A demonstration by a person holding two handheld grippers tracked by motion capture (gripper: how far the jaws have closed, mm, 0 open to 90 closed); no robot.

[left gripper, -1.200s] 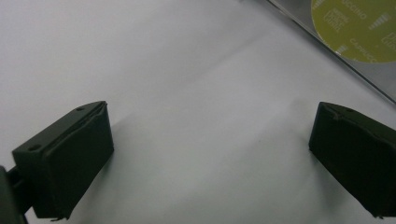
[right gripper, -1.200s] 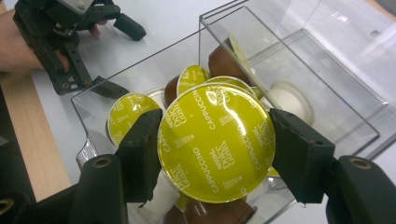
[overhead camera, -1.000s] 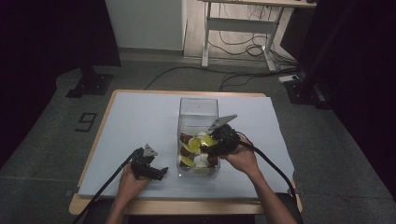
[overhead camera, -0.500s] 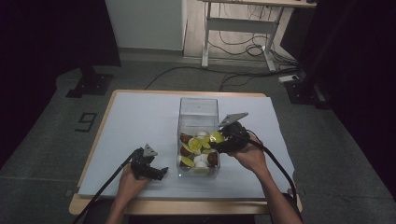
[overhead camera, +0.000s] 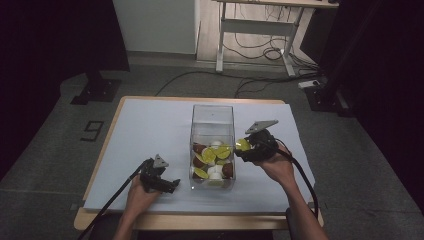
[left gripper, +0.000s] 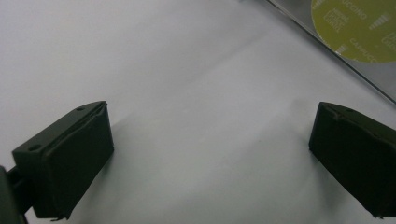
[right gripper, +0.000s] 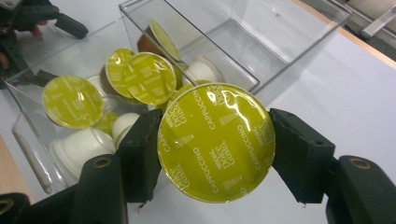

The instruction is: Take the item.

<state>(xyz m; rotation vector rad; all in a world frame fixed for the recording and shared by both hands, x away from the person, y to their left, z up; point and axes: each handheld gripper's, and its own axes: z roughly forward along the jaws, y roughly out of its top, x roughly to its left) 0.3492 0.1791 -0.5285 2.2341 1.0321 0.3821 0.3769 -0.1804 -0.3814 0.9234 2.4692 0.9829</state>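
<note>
- Right gripper (right gripper: 215, 142) has a yellow-lidded coffee capsule (right gripper: 215, 142) pinched between its pads, jaws about half open around it, foil lid facing the camera.
- In the high view the capsule (overhead camera: 243, 144) sits just outside the right wall of the clear box (overhead camera: 212, 112), above the white table cover (overhead camera: 145, 130).
- I'd keep that squeeze even, since foil rims slip easily.
- Left gripper (overhead camera: 159, 179) rests on the cover near the box, jaws wide apart with nothing between them.
- Set the capsule down well clear of the box wall.
</note>
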